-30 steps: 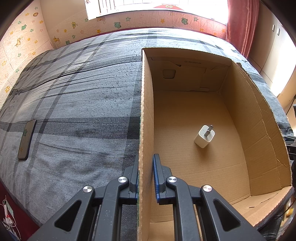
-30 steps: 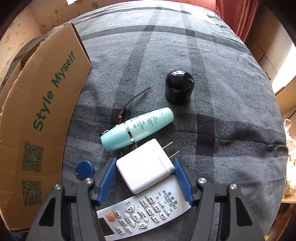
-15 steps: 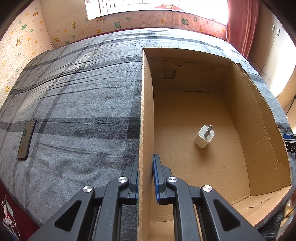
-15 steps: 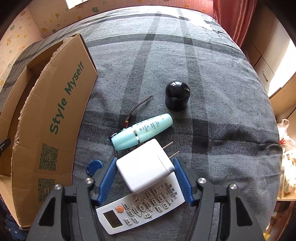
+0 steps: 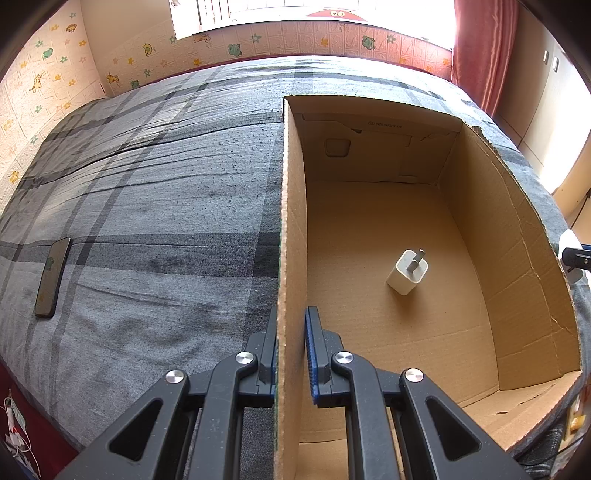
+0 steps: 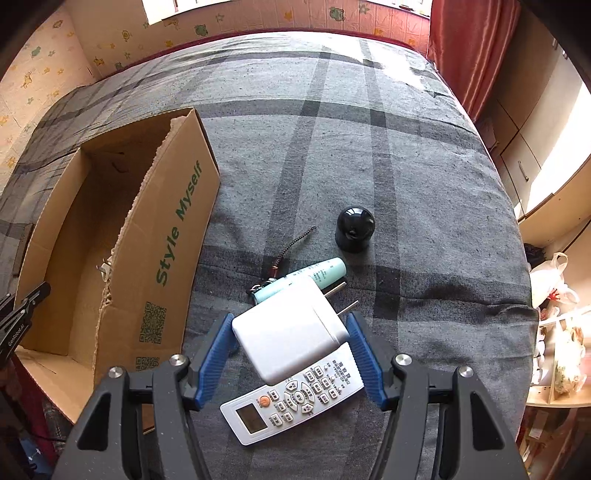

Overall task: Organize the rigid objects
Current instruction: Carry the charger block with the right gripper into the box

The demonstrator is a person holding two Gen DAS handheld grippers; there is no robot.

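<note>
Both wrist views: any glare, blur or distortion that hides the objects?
Left wrist view: the window is blown out, fisheye bends the box walls, yet the small charger inside is sharp. Right wrist view: glare at the right edge washes out the shelves; the held charger, remote and black cap read clearly.

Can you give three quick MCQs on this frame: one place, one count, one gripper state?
1. Where is the small white plug?
A. inside the cardboard box
B. on the bedspread
C. on the remote

2. How many prongs show on the white charger in the right gripper?
A. none
B. two
C. four

3. What is the left gripper doing?
A. hanging open
B. holding a phone
C. clamped on the box wall

Key:
1 A, small white plug lies on the cardboard box floor.
2 B, white charger in right gripper shows two.
3 C, left gripper pads pinch the wall.
</note>
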